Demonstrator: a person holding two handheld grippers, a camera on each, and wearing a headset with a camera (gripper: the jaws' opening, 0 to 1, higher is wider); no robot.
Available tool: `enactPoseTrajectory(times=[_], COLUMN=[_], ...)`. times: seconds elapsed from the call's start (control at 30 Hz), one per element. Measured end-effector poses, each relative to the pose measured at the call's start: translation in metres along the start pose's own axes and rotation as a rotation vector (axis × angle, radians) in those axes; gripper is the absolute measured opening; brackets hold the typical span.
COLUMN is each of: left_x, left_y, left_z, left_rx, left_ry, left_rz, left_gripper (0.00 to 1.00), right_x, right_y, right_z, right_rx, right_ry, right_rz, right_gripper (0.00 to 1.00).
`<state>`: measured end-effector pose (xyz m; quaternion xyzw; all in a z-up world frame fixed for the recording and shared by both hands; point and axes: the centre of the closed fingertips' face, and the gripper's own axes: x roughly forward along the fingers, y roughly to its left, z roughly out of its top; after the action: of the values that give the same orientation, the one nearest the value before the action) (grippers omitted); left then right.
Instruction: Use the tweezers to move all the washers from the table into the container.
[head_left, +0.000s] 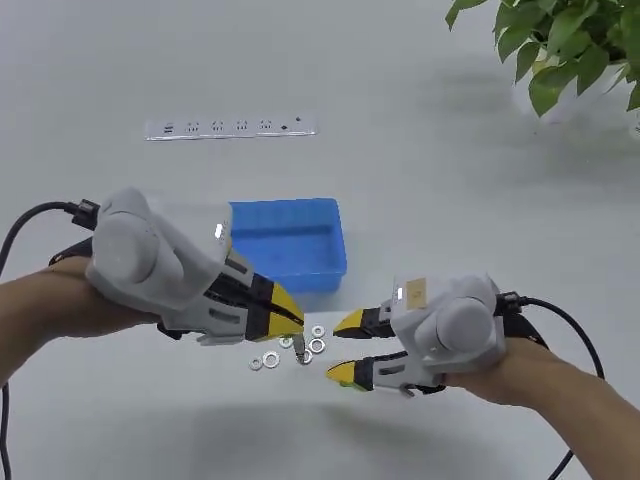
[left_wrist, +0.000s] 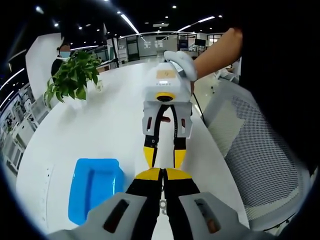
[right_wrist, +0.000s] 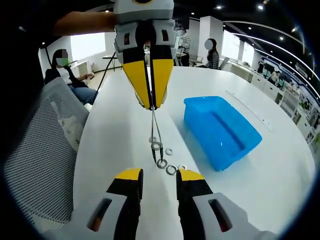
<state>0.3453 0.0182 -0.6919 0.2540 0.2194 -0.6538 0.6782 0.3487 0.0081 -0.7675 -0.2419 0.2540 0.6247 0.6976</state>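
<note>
Head view: your left gripper (head_left: 293, 312) pinches the tweezers (head_left: 298, 345) above the washers (head_left: 270, 359) scattered on the table (head_left: 450, 200), just in front of the blue container (head_left: 290, 245). Your right gripper (head_left: 343, 348) has its 2 jaws apart.
Left gripper view: your jaws are closed on the tweezers.
Right gripper view: the tweezers' tips sit at 1 of the washers (right_wrist: 161, 163).

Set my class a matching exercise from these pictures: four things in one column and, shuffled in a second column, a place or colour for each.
1 container
2 washers
3 tweezers
4 power strip

A held in the left gripper's jaws
B white, on the far side of the container
C blue
D loose on the table, on the near side of the container

Pairs: 1-C, 2-D, 3-A, 4-B
</note>
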Motion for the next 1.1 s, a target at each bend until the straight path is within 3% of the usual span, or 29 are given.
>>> enactPoseTrajectory(times=[0.57, 1.1], left_x=[0.002, 0.001], left_y=[0.003, 0.004], left_z=[-0.001, -0.003], left_rx=[-0.008, -0.024], left_ry=[-0.009, -0.013], left_rz=[-0.006, -0.006], left_gripper=[0.04, 0.04], right_x=[0.006, 0.027], right_y=[0.0, 0.003], right_z=[0.005, 0.021], right_rx=[-0.007, -0.029], right_ry=[-0.02, -0.049], right_rz=[0.006, 0.04], right_gripper=[0.26, 0.19])
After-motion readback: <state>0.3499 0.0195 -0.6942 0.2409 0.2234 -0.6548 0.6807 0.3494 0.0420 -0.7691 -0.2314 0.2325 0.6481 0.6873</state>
